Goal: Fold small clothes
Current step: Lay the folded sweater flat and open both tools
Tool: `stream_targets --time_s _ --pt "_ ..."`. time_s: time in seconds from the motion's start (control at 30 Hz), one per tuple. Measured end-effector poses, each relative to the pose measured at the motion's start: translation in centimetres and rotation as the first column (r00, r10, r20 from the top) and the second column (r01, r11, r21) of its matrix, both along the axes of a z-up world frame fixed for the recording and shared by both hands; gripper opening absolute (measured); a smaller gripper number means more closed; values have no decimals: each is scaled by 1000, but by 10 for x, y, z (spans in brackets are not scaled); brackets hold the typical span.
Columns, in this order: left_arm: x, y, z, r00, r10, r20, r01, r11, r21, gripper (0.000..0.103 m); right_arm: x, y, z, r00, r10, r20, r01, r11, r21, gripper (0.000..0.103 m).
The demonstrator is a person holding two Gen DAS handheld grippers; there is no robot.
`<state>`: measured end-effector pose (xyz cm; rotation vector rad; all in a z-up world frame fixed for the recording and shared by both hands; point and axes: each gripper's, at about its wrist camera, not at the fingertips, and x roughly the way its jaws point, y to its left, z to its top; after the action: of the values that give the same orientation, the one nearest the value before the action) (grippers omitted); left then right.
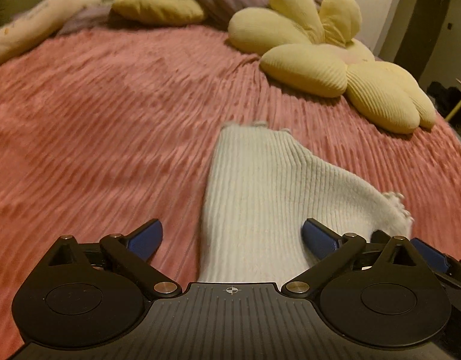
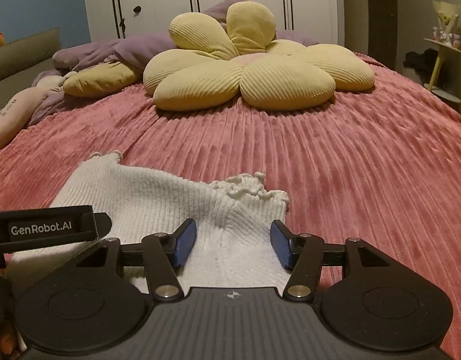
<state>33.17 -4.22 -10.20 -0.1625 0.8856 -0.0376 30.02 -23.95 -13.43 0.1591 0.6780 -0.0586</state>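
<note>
Here white ribbed garment [image 1: 260, 198] lies lengthwise away; left claw [image 1: 232, 241], right claw [image 2: 233, 244] spread.

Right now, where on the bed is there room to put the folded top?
The pink bedspread is bare between the white knit top and the yellow flower cushion, and to the top's right. Crowded: the far end, with purple bedding and pillows.
</note>
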Motion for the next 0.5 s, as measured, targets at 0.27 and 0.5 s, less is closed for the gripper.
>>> stream_targets --time_s 0.27,0.5 --pt "-92 34 19 999 -41 -9 40 997 -59 102 -91 -3 40 999 42 21 -42 999 11 75" --pt "-101 30 34 997 -63 -33 63 998 -7 103 -108 -9 40 997 55 -62 -57 997 -43 85"
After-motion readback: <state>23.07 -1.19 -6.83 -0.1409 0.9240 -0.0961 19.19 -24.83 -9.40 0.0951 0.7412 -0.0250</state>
